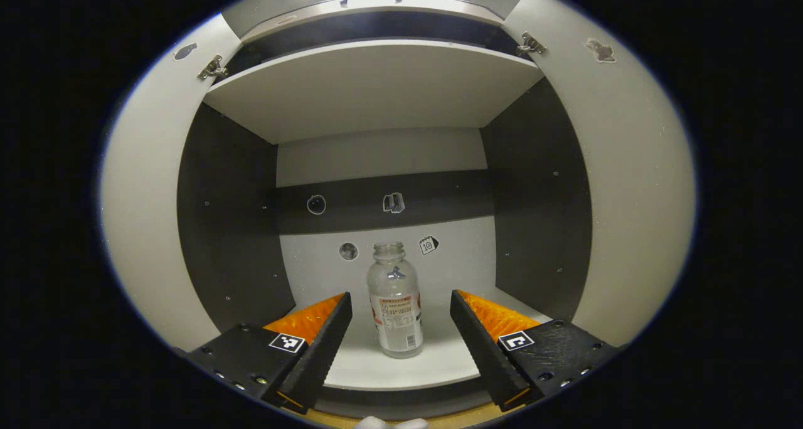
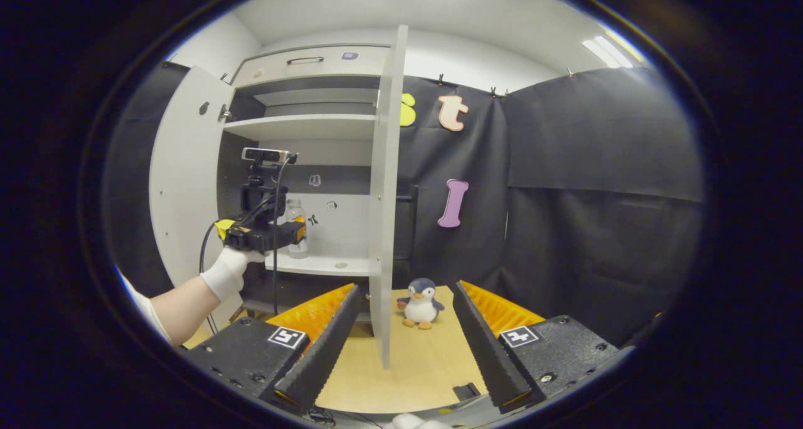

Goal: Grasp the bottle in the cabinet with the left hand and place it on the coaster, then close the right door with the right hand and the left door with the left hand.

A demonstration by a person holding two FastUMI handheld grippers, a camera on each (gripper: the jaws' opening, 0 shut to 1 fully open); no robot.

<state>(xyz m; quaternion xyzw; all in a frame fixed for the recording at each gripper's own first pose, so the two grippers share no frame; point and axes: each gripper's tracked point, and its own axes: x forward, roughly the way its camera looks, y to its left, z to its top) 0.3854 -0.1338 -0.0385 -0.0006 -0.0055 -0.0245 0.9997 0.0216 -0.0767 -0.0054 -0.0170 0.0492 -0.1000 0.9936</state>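
Bottle (image 1: pixel 395 303) upright on cabinet shelf (image 1: pixel 401 369); penguin toy (image 2: pixel 420 303) on table (image 2: pixel 414 366).

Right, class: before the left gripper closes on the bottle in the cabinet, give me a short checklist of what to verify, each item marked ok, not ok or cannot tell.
1. Left gripper open wide enough for the bottle: ok, its fingers stand apart on either side.
2. Bottle upright on the lower shelf: ok.
3. Bottle deep enough between the fingers to grip: cannot tell; it looks beyond the tips.
4. Both doors open for access, left door and right door: ok.
5. Right gripper out of the way: ok, open, back over the table near the toy penguin.
6. Coaster ready: cannot tell.
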